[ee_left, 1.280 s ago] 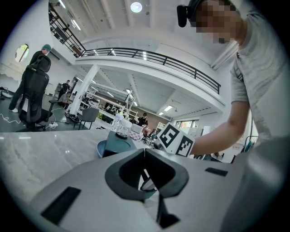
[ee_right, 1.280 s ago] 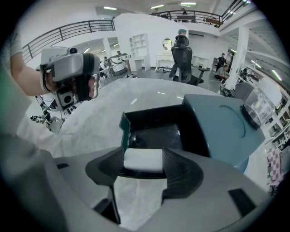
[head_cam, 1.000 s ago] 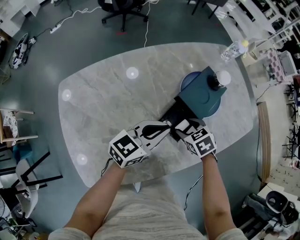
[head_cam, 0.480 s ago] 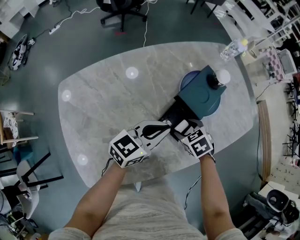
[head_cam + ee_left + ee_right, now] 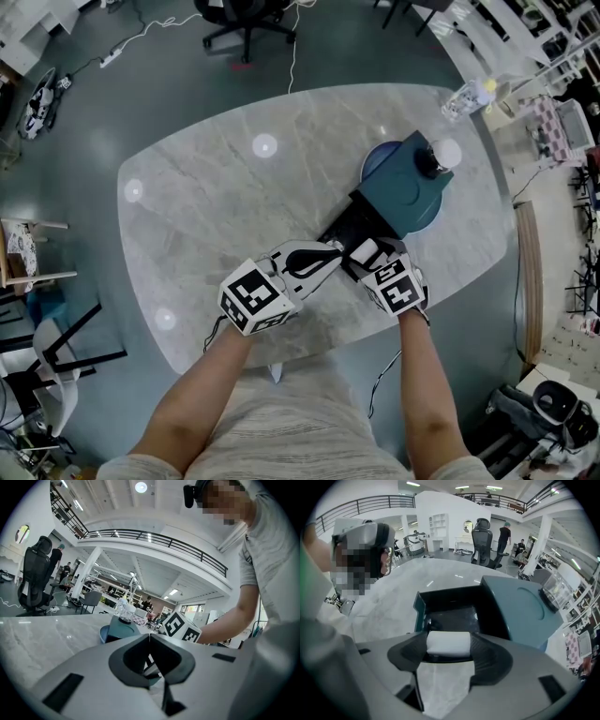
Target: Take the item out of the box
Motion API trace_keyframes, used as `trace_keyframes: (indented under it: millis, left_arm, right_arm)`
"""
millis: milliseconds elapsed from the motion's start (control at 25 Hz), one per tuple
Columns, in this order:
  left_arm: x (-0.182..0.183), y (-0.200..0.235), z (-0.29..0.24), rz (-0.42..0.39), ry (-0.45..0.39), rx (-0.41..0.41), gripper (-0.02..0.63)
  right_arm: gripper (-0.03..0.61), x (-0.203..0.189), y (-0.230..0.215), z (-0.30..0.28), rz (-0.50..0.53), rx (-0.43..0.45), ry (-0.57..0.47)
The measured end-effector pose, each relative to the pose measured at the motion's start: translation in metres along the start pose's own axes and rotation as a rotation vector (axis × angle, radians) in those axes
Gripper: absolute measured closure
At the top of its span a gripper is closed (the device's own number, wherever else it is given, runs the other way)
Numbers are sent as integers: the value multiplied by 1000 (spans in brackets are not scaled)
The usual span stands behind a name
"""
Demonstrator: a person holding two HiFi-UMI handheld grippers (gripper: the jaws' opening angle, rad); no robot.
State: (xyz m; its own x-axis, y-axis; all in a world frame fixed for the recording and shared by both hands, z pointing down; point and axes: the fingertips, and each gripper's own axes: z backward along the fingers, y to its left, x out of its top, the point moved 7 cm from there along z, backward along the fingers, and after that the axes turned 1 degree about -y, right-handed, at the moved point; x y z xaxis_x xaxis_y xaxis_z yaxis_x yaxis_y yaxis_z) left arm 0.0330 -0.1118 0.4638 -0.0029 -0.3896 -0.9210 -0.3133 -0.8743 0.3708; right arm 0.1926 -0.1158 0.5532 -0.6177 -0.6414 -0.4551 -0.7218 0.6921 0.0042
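Note:
An open teal box [image 5: 349,217] with a dark inside lies on the marble table [image 5: 225,216], its lid [image 5: 405,187] folded back. A white block-shaped item [image 5: 449,644] sits at the box's near edge [image 5: 419,613]. My right gripper [image 5: 449,645] stands wide, one jaw at each end of the item, and no squeeze shows. In the head view the item [image 5: 364,249] peeks out at the right gripper [image 5: 368,253] tips. My left gripper [image 5: 330,251] rests beside the box, jaws meeting at the tip with nothing in them [image 5: 150,637].
A blue round dish [image 5: 373,161] lies under the lid, and a dark knob-like object [image 5: 433,161] stands on it. A clear bottle [image 5: 466,98] is at the table's far right edge. Chairs and cables lie on the floor around the table.
My right gripper has shifted slightly left, toward my body. The left gripper and the box have stayed put.

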Motion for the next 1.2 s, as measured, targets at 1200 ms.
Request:
trace_keyframes:
  millis: [1200]
  left_arm:
    - [16,5,23,-22,-11,19,594]
  right_arm:
    - [282,35,3,44,-191,-109,-327]
